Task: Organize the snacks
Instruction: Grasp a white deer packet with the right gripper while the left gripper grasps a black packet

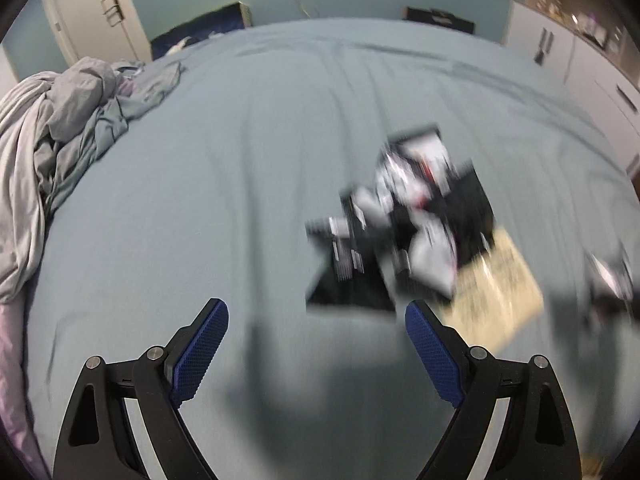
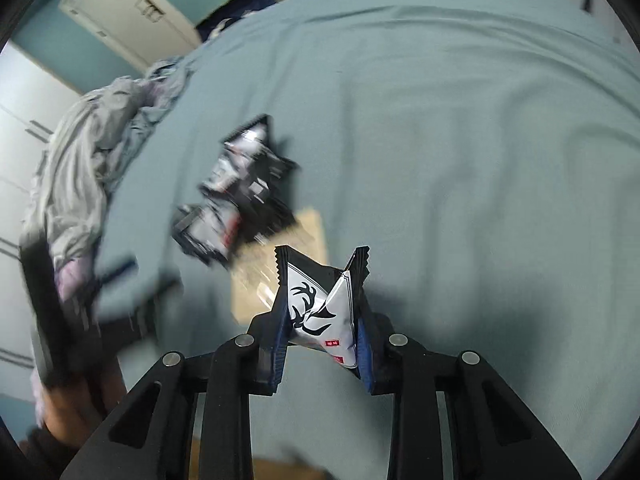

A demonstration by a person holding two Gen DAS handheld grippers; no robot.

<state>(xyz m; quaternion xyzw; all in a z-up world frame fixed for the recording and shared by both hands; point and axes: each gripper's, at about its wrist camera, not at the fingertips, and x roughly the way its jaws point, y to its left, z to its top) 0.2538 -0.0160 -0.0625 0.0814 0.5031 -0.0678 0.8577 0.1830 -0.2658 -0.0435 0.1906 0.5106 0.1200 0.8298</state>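
Observation:
A heap of black-and-white snack packets (image 1: 404, 216) lies on the blue-grey bed sheet (image 1: 240, 160), resting partly on a flat tan packet (image 1: 496, 292). My left gripper (image 1: 316, 320) hangs open just short of the heap, nothing between its blue pads. In the right wrist view my right gripper (image 2: 322, 304) is shut on one black-and-white snack packet (image 2: 320, 308), pinched so it buckles upward. Beyond it lie the heap (image 2: 240, 196) and the tan packet (image 2: 280, 268). The left gripper (image 2: 52, 300) shows there as a dark blur at the left edge.
Crumpled grey bedding (image 1: 60, 128) is piled at the bed's left side (image 2: 92, 160). A white door (image 1: 92, 12) stands behind it. White cabinets (image 1: 580, 64) run along the right. A person's hand (image 2: 76, 400) is at the lower left of the right wrist view.

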